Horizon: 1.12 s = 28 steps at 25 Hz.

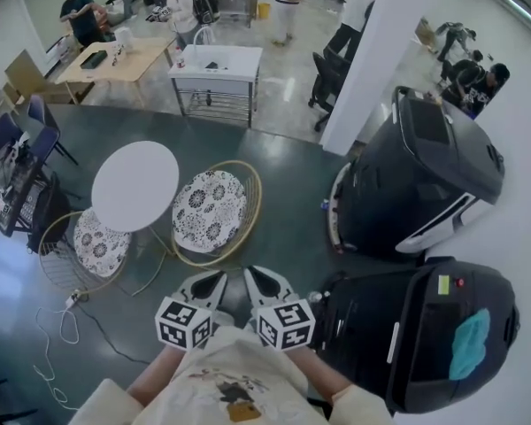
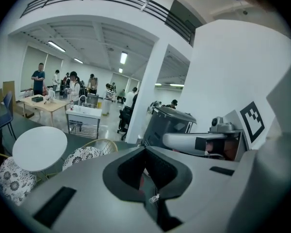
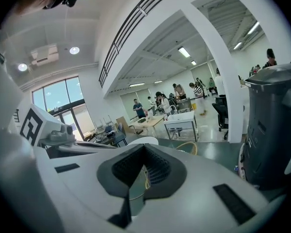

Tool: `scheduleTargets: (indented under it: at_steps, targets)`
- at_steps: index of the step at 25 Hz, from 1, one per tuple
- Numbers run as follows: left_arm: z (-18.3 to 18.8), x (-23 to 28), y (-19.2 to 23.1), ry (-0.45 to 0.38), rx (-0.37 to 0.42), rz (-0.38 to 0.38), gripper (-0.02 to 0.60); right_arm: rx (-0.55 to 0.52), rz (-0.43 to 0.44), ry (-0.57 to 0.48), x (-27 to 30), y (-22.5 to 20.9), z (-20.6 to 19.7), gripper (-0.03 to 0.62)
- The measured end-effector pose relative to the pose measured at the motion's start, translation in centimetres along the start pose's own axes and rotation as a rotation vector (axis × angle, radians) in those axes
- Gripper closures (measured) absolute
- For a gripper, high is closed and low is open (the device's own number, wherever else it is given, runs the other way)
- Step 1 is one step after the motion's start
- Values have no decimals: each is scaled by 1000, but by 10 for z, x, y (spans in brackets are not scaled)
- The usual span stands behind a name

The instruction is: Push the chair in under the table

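- Left gripper (image 1: 205, 287): clenched, jaws together, nothing between them.
- Right gripper (image 1: 267, 283): same, jaws pressed shut and empty.
- I hold both low and close to my body, side by side, tips pointing out across the floor. Neither touches anything.
- Round white table (image 1: 134, 184) stands on the dark green floor (image 1: 283, 237) ahead of me, to the left.
- Wire chair (image 1: 210, 209), gold frame with a floral cushion, sits just beside the table on its right. The seat is out in the open, not under the top.
- Second chair (image 1: 97, 244), same cushion pattern, is at the table's near left with its seat partly under the top.
- Both chairs are well apart from my grippers.
- Two big dark machines (image 1: 416, 180) stand on my right, by the white pillar (image 1: 372, 60).
- White cable (image 1: 57, 326) is loose on the floor, lower left.
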<state>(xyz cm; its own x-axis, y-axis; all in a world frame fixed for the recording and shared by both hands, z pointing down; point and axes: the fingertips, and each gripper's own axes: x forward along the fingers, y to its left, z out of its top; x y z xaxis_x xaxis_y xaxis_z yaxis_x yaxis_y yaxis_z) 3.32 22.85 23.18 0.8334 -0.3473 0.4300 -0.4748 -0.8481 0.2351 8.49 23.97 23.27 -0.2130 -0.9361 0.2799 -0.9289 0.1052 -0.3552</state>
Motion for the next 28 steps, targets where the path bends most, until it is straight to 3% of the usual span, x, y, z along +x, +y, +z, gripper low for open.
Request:
scheduleTargets:
  at_steps: [5,10,28]
  targets:
    - [-4,-11,-5,-20,-31,26,572,-95,2,-26,-10,18,6,588]
    - [-10,-7,-16,-16,-33,14,572,-59,-3,-37,-17,18,7,588]
    - [-16,-35,-8,-74,-85,105,572,-13,33,-17,-13,26,7,587]
